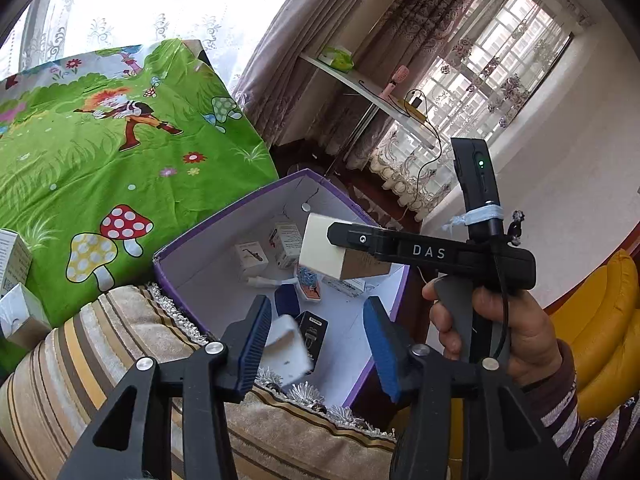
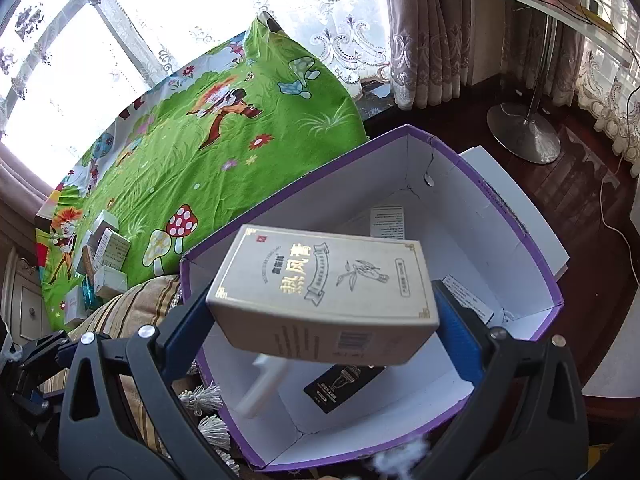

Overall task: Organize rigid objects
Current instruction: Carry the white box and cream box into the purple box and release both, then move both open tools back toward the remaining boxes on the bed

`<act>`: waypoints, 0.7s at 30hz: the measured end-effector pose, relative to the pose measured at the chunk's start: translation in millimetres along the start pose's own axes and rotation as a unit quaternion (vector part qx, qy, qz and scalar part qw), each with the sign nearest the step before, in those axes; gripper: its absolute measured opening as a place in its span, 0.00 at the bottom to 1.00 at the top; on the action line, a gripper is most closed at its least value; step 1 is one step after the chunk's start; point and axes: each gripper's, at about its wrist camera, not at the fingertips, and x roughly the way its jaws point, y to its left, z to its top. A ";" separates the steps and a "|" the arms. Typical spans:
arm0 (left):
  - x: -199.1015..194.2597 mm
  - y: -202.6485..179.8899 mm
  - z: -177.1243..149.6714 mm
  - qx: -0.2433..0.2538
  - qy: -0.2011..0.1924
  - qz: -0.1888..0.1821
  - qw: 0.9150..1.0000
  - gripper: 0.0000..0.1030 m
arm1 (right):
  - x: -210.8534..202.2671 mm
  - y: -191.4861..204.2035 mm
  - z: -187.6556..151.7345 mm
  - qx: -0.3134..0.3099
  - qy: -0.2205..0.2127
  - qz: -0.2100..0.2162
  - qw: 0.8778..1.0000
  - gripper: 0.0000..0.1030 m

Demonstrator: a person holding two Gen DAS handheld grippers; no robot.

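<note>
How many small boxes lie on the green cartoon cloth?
5 at least, clustered at the green cloth's left edge: top box, lettered box, brownish box, white box, lowest box. Others may be hidden behind them.

Box: purple outside, white inside. Carton: cream, gold border, dark print. Cloth: green, mushroom and cartoon pattern. Cushion: tan-brown stripes. Pads: blue.

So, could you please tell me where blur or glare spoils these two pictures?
Left wrist view: the small white box between the open jaws is motion-blurred, and the window above is blown out. Right wrist view: the window glares white; the beige box stays sharp.
</note>
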 end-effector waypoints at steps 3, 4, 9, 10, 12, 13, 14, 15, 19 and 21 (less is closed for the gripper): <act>-4.2 6.2 -0.3 -0.014 -0.004 -0.002 1.000 0.48 | 2.2 7.3 -1.2 -0.008 0.005 0.006 1.000 0.98; -5.7 8.9 -0.5 -0.020 -0.006 -0.002 1.000 0.48 | 2.5 10.0 -1.4 -0.012 0.006 0.008 1.000 0.98; -15.9 25.6 0.1 -0.048 -0.017 0.000 0.999 0.48 | 2.3 27.1 -4.3 -0.037 0.006 0.021 0.999 0.98; -18.8 29.7 0.3 -0.054 -0.019 0.001 0.998 0.48 | 2.6 31.4 -5.0 -0.043 0.006 0.023 0.999 0.98; -26.0 39.0 1.1 -0.066 -0.026 0.006 0.997 0.48 | 1.6 41.2 -6.7 -0.060 0.002 0.026 0.998 0.98; -30.0 45.0 1.5 -0.074 -0.030 0.008 0.997 0.48 | 1.4 46.9 -7.4 -0.070 0.000 0.026 0.997 0.98; -34.3 51.4 1.8 -0.082 -0.034 0.010 0.996 0.48 | 0.9 52.4 -8.1 -0.080 -0.001 0.027 0.996 0.98; -39.1 58.0 2.1 -0.090 -0.039 0.012 0.995 0.48 | 1.0 57.6 -8.7 -0.088 -0.001 0.027 0.996 0.98; -61.1 88.9 1.4 -0.120 -0.059 0.024 0.991 0.48 | 4.2 71.3 -8.7 -0.097 0.009 0.046 0.994 0.98; -73.3 107.8 -0.9 -0.142 -0.068 0.030 0.987 0.48 | 6.4 77.4 -8.3 -0.098 0.014 0.050 0.994 0.98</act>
